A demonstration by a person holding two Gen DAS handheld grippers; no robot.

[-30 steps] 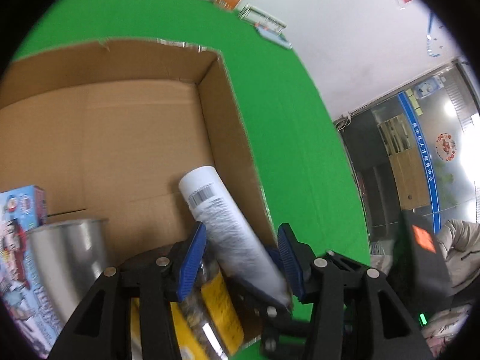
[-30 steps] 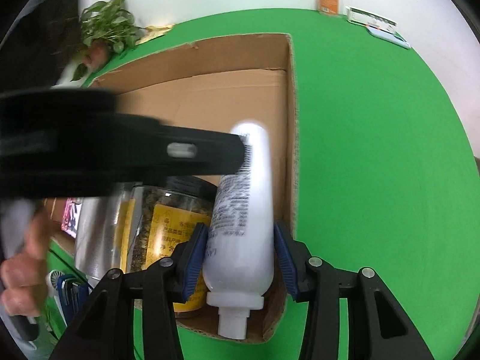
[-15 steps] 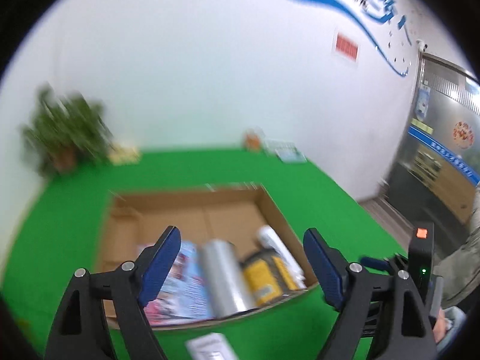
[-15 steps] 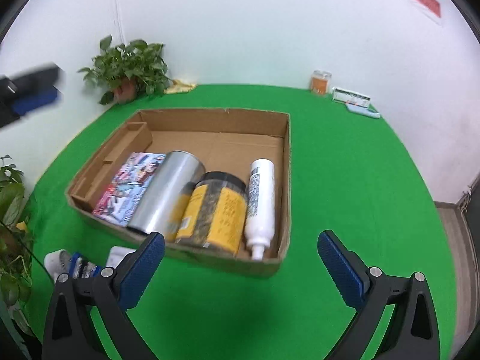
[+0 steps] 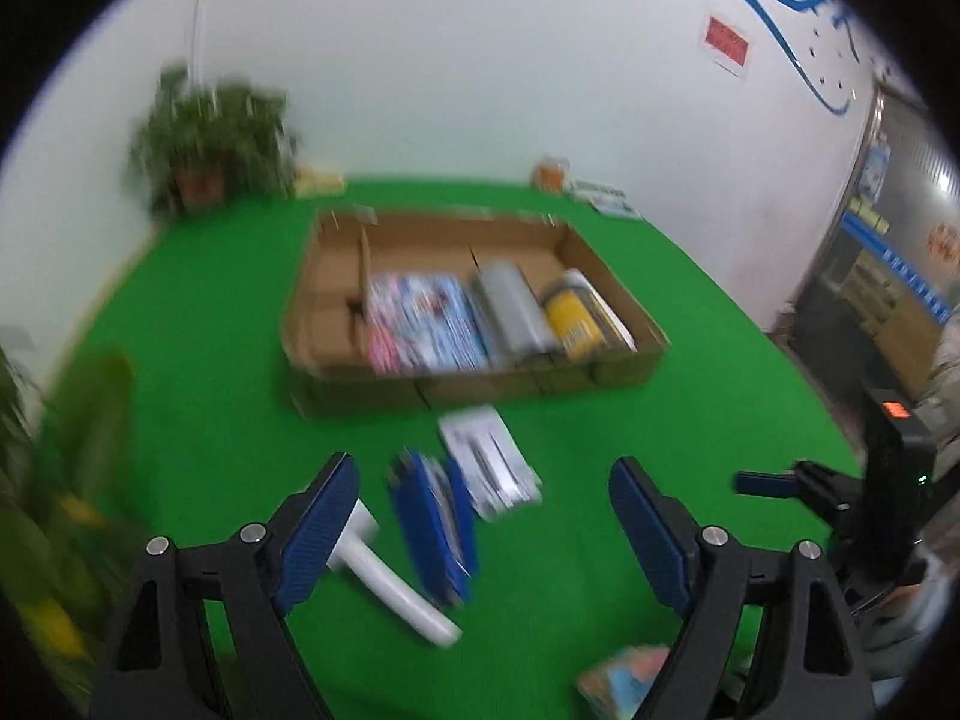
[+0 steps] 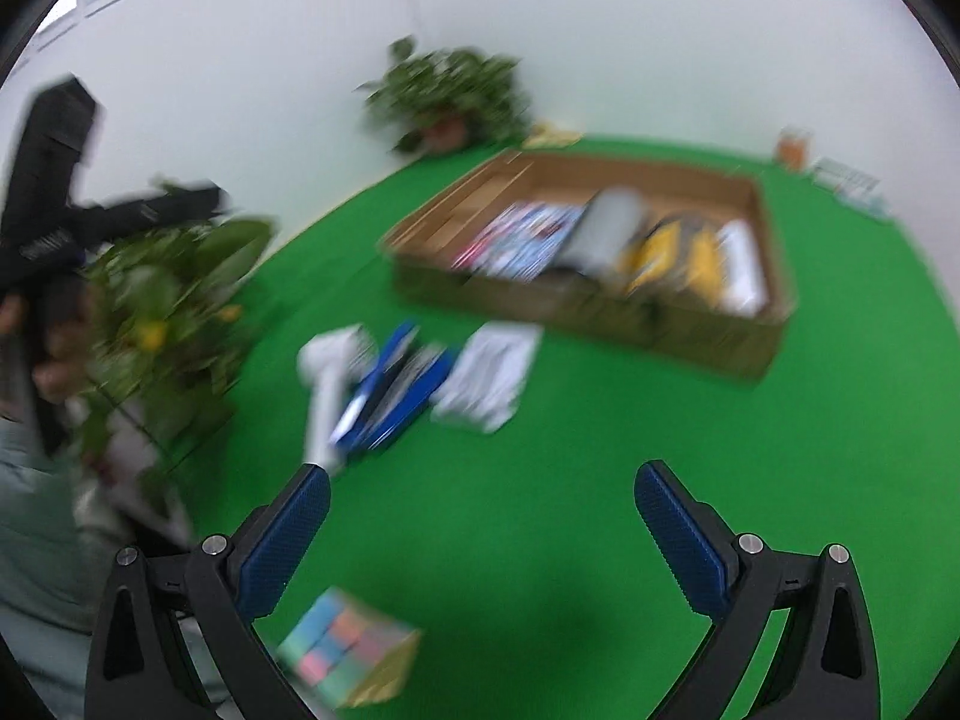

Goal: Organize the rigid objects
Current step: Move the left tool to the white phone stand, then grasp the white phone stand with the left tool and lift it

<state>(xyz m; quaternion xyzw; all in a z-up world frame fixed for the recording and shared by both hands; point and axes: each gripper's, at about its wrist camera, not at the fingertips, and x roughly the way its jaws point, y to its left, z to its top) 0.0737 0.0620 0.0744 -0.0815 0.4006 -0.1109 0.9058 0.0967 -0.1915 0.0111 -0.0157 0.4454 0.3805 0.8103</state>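
Observation:
A cardboard box lies on the green cloth, holding a colourful flat box, a silver can, a yellow-labelled jar and a white bottle side by side. In front of it lie a white packet, a blue item and a white handled item. A pastel cube sits nearest. My left gripper and right gripper both hang open and empty above the cloth, well back from the box.
A potted plant stands at the far left corner. A leafy plant crowds the near left side. Small items lie at the back right by the wall. My right gripper's body shows at the right of the left wrist view.
Both grippers were shut on the white bottle over the box; they have let go, opened wide and pulled far back and up. The bottle now lies in the box's right end.

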